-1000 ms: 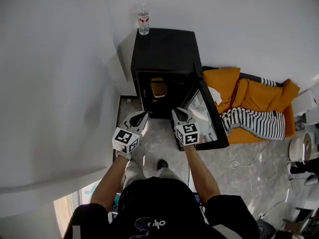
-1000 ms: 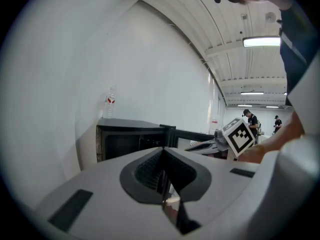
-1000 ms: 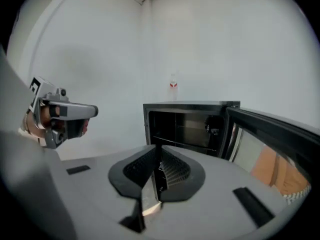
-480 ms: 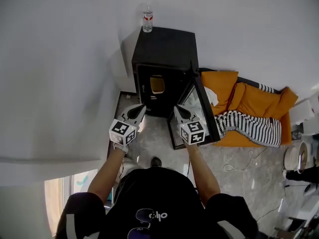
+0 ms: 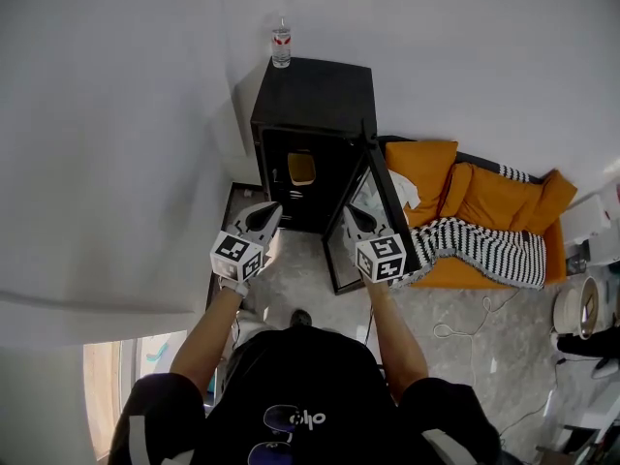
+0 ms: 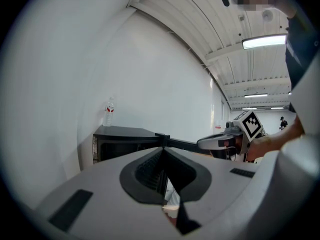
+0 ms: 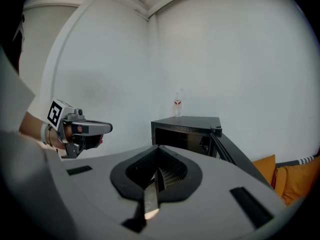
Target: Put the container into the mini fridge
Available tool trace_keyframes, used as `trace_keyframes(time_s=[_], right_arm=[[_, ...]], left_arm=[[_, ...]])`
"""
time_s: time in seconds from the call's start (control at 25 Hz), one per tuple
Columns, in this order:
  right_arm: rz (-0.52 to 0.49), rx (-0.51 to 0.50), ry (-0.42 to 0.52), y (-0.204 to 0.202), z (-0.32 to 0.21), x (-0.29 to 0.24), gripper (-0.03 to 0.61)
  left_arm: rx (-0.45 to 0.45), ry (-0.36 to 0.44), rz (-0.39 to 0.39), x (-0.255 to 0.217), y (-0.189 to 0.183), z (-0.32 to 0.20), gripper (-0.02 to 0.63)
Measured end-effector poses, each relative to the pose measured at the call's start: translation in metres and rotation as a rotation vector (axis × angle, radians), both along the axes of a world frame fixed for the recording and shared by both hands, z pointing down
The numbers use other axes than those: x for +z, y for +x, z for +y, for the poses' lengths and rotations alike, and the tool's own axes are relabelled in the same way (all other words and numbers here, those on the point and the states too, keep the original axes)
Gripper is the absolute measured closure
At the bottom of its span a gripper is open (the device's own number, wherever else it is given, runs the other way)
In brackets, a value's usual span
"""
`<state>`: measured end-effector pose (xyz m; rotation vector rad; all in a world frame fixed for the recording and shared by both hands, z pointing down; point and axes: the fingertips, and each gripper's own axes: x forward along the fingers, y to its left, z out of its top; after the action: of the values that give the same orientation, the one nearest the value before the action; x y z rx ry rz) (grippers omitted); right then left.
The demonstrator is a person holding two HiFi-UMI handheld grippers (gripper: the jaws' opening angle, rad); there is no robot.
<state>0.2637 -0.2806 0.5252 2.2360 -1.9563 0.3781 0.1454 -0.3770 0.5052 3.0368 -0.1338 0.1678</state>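
The black mini fridge [image 5: 312,100] stands against the white wall, its door [image 5: 380,213] hanging partly open toward the right. A yellow container [image 5: 301,169] sits inside on a shelf. My left gripper [image 5: 273,208] hovers in front of the fridge's left side, shut and empty. My right gripper [image 5: 349,212] is shut and empty beside the door's inner face. In the left gripper view the fridge [image 6: 122,140] lies ahead, with the right gripper [image 6: 220,143] at the right. The right gripper view shows the fridge [image 7: 186,130] and its door [image 7: 236,158].
A water bottle [image 5: 281,45] stands on the fridge top at its back left corner. Orange cushions [image 5: 484,194] and a black-and-white striped cloth [image 5: 484,245] lie right of the door. A cable [image 5: 465,323] runs over the grey floor. The white wall closes off the left.
The fridge door has swung inward from a wide-open angle to a narrower one. Both grippers have stayed close in front of the fridge, the right one following the door.
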Motion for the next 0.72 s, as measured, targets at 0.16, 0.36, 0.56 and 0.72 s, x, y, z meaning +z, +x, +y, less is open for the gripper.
trace_keyframes(time_s=[0.16, 0.36, 0.56, 0.72], right_arm=[[0.007, -0.007, 0.002, 0.0009, -0.0004, -0.0024, 0.569], [0.018, -0.017, 0.006, -0.0002, -0.0004, -0.0035, 0.571], [0.035, -0.024, 0.002, -0.0017, -0.0033, -0.0038, 0.571], [0.039, -0.027, 0.002, -0.0038, -0.0046, -0.0047, 0.571]], left_arm=[[-0.001, 0.002, -0.003, -0.0011, 0.0028, 0.0002, 0.606], [0.0, 0.008, -0.004, -0.0032, 0.0046, 0.0019, 0.606], [0.001, 0.013, -0.007, -0.0039, 0.0051, -0.0003, 0.606], [0.003, 0.016, -0.003, -0.0053, 0.0044, -0.002, 0.606]])
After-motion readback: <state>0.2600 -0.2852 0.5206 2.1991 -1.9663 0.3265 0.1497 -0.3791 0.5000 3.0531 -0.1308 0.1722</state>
